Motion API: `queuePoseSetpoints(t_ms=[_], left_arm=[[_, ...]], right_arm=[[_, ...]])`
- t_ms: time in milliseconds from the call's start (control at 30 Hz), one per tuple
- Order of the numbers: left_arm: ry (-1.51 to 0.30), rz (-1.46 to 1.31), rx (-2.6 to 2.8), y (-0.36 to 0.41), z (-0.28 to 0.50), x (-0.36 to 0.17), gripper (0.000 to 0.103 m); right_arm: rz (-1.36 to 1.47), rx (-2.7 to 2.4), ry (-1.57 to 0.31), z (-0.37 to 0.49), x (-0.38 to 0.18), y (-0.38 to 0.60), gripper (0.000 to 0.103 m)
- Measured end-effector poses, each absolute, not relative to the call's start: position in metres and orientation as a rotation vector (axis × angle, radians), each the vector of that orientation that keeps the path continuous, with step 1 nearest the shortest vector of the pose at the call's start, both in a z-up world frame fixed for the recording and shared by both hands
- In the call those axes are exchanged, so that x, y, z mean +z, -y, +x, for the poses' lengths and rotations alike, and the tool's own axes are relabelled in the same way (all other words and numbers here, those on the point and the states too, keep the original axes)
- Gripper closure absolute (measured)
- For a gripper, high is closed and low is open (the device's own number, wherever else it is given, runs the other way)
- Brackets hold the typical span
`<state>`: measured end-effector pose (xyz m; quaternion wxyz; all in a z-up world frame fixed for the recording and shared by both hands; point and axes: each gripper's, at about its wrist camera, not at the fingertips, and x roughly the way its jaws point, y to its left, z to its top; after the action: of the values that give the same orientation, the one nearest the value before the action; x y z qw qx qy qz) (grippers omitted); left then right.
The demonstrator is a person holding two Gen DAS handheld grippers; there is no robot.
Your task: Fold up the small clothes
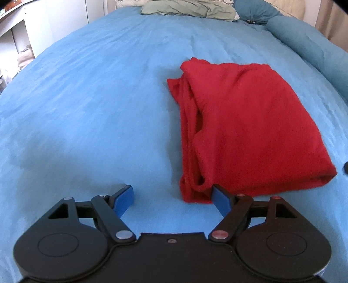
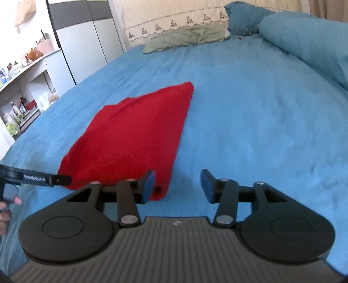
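Observation:
A red garment [image 1: 243, 128] lies folded into a rough rectangle on the blue bedspread [image 1: 87, 108]. Loose folded layers show along its left edge. My left gripper [image 1: 173, 199] is open and empty, just in front of the garment's near left corner; its right fingertip [image 1: 219, 199] is at the cloth's edge. In the right wrist view the garment [image 2: 130, 137] lies ahead to the left. My right gripper [image 2: 177, 185] is open and empty at its near right corner, with the left fingertip [image 2: 149, 185] over the cloth edge. The left gripper [image 2: 34, 177] shows at the far left.
A green pillow [image 2: 184, 38] and a cream embroidered pillow [image 2: 174, 19] lie at the head of the bed. A rolled blue duvet [image 2: 304, 43] runs along the right side. White shelves with small items [image 2: 21, 91] and a wardrobe [image 2: 87, 32] stand to the left.

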<state>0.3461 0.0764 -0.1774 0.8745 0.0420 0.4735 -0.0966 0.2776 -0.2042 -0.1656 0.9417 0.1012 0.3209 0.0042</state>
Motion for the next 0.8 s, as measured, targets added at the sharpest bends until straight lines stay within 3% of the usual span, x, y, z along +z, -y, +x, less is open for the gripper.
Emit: queuePoseSetpoints(t_ms=[133,200,300,600,800], left_arm=[[-1.003,0.147,-0.165,-0.079,0.340,-0.173,0.022],[-0.977,0.134,-0.152,-0.083,0.338,-0.162,0.022],[-0.927,0.102,-0.154,-0.085,0.345,-0.145,0.011],[-0.960,0.110,-0.167,-0.080,0.360,-0.150,0.011],[-0.986,0.036,-0.217,-0.083,0.400,-0.111,0.006]], right_arm=[[0.184,0.008,-0.633,0.273,-0.151,0.206,0.023],[0.171,0.008,-0.640,0.278,-0.144,0.206,0.000],[0.151,0.030,-0.656,0.292,-0.142,0.201,0.000],[0.037,-0.011,-0.844,0.327,-0.190,0.197,0.000],[0.118,0.083,-0.806,0.338,-0.142,0.218,0.000]])
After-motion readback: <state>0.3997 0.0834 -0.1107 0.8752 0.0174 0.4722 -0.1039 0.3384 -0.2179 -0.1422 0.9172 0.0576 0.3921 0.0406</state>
